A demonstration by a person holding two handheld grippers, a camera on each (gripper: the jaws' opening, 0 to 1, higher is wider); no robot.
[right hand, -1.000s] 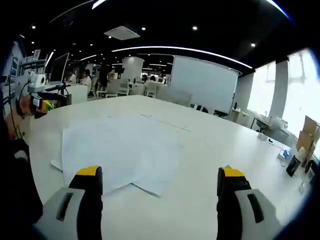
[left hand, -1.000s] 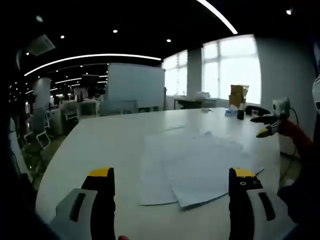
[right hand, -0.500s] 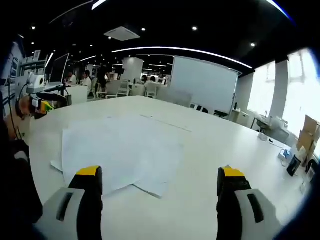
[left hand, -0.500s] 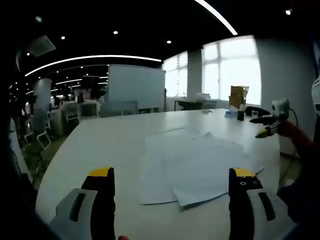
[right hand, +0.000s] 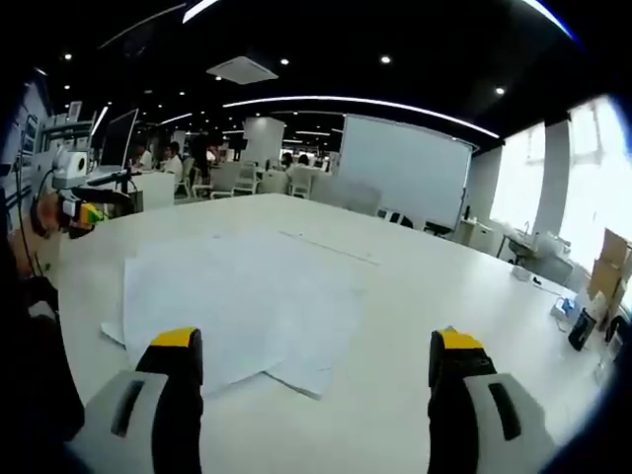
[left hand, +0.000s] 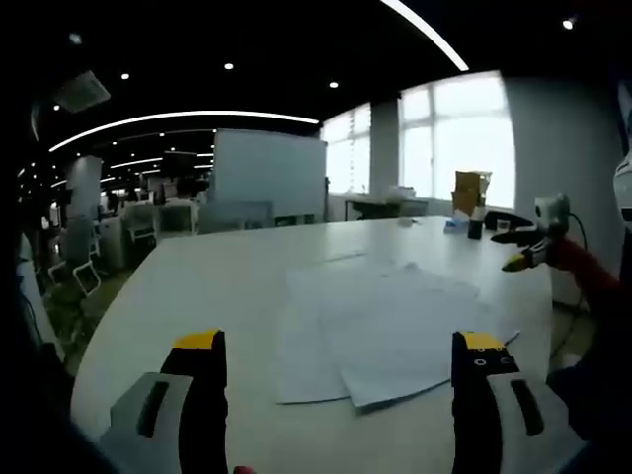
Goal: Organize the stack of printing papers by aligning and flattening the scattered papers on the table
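Several loose white papers (left hand: 390, 321) lie fanned and overlapping on the white table (left hand: 207, 281), their edges out of line. In the left gripper view the left gripper (left hand: 339, 380) has its yellow-tipped jaws spread wide with nothing between them, the sheets at about 1 o'clock ahead; the right gripper (left hand: 523, 247) shows at 3 o'clock. In the right gripper view the right gripper (right hand: 314, 380) is likewise wide apart and empty, the papers (right hand: 242, 301) at 11 o'clock, the left gripper (right hand: 84, 202) at 9 o'clock.
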